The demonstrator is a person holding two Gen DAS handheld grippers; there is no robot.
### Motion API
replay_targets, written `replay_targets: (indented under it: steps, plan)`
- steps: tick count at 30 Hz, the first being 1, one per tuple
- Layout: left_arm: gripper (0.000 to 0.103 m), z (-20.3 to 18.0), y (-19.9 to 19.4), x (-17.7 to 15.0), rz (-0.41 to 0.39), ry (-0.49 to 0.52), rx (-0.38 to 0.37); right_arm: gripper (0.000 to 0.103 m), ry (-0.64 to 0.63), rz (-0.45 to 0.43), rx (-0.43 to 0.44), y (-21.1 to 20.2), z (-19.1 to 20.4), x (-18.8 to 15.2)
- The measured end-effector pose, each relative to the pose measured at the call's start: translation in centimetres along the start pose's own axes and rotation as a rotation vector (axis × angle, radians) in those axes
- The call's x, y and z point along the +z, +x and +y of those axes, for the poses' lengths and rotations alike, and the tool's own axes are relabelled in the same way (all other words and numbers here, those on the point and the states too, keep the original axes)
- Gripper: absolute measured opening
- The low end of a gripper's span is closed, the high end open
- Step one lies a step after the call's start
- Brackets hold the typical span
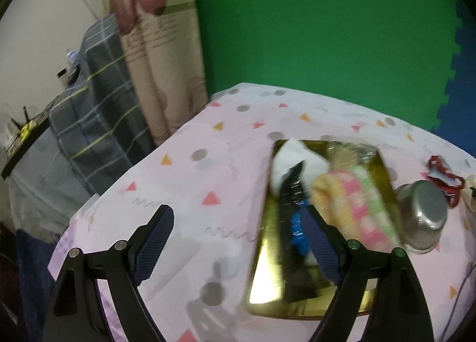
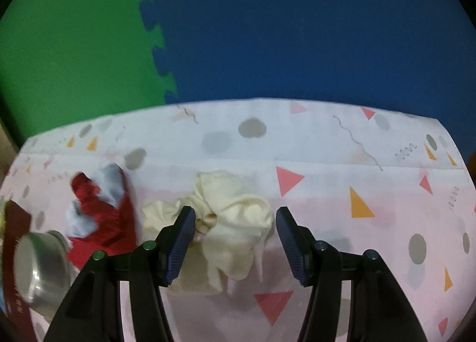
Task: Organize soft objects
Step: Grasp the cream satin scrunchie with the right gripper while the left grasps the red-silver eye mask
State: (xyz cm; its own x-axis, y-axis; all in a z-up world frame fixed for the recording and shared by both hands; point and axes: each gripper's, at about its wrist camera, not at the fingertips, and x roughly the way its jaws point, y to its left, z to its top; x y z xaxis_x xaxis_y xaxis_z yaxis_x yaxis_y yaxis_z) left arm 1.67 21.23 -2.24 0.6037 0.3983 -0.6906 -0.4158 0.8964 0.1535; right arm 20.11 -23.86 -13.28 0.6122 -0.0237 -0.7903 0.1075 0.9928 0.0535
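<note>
A pale pink tablecloth (image 2: 342, 193) printed with grey dots, coral and orange triangles and thin squiggles covers the whole work surface, and a fold line crosses it just beyond the cream cloth (image 2: 229, 223). That crumpled cream cloth lies on the tablecloth between the spread fingers of the right gripper (image 2: 235, 241), whose jaws stand apart on either side of it; whether the pads touch the fabric cannot be told. Left of the cream cloth a red and white cloth (image 2: 101, 217) lies bunched, and nearer the camera from it a steel cup (image 2: 38, 270) lies on its side.

In the left wrist view the gold tray (image 1: 267, 267) rests on the tablecloth and holds a white cloth (image 1: 294, 157), a black and blue item (image 1: 293, 205) and a rolled pink, yellow and green checked towel (image 1: 357, 208). The steel cup sits just right of the tray. The left gripper (image 1: 241, 244) hangs above the tray's left edge with its jaws wide apart and nothing between them.

Behind the table stand interlocking foam wall mats, a green one (image 1: 312, 29) and a blue one (image 2: 297, 29). Left of the green mat hangs a beige curtain (image 1: 166, 80), and beyond it a grey plaid blanket (image 1: 98, 110) drapes over furniture.
</note>
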Motion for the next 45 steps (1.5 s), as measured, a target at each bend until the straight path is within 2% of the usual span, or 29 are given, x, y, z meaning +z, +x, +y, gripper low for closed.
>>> replay_targets:
  steps: [6,11,15,19,31,39,45]
  plan:
    - [0.085,-3.3,-0.1,0.8,0.002,0.047,-0.048,0.058,-0.083,-0.013,-0.027,0.3,0.4,-1.2]
    - [0.085,-5.9,-0.7,0.9,0.000,0.098,-0.088,0.061,-0.090,-0.011,-0.037,0.7,0.8,-1.0]
    - [0.085,-8.0,-1.4,0.7,0.005,0.127,-0.138,0.061,-0.088,-0.009,-0.013,0.2,0.1,-1.1]
    - [0.085,-10.2,-2.1,0.7,-0.002,0.160,-0.181,0.059,-0.088,-0.009,-0.040,-0.4,-0.4,-1.6]
    - [0.085,-17.8,-3.2,1.1,-0.004,0.238,-0.320,0.059,-0.010,0.007,-0.142,-4.2,-6.4,-5.4]
    - [0.085,-22.1,-2.7,0.3,0.014,0.298,-0.357,0.060,0.043,0.006,-0.171,-7.9,-10.8,-9.8]
    - [0.085,-25.0,-2.0,0.7,0.023,0.322,-0.405,0.060,0.078,-0.016,-0.167,-9.0,-12.3,-11.4]
